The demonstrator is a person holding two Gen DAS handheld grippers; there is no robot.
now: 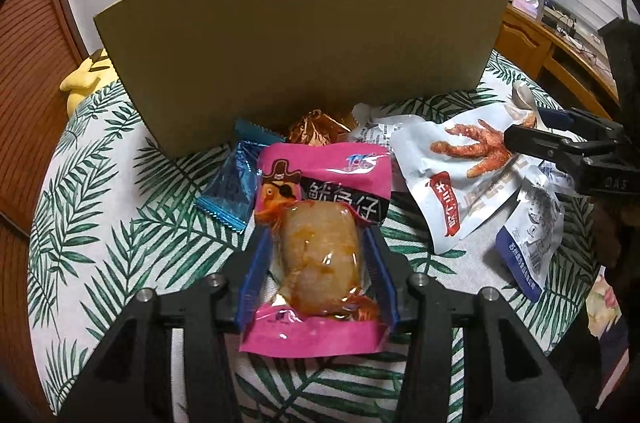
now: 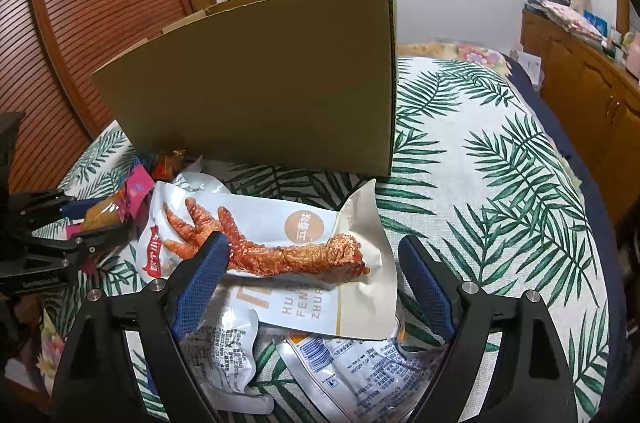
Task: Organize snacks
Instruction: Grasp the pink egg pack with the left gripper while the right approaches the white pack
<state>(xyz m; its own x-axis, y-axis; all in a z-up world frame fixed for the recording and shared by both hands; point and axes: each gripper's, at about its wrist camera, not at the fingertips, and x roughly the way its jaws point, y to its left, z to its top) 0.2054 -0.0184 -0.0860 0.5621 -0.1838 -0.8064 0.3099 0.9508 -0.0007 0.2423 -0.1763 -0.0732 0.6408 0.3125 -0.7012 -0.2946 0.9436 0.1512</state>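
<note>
A pink snack packet (image 1: 320, 191) with a brown lump in its clear window sits between the blue pads of my left gripper (image 1: 316, 227), which press its sides; the same packet (image 2: 110, 209) and left gripper (image 2: 100, 219) show at the left of the right wrist view. My right gripper (image 2: 314, 243) stands wide open astride a white chicken-foot packet (image 2: 280, 215), its left pad over the packet's edge. That chicken-foot packet (image 1: 452, 175) lies right of the pink one, with my right gripper (image 1: 532, 129) at its far end. A cardboard box (image 1: 296, 43) stands upright behind the snacks.
The snacks lie on a leaf-print cloth (image 2: 500, 183). A blue candy wrapper (image 1: 232, 187) and a gold wrapper (image 1: 316, 131) lie by the box (image 2: 260, 83). White packets (image 2: 360, 363) lie under my right gripper. A yellow plush (image 1: 84, 79) sits far left, a wooden cabinet (image 2: 592, 95) on the right.
</note>
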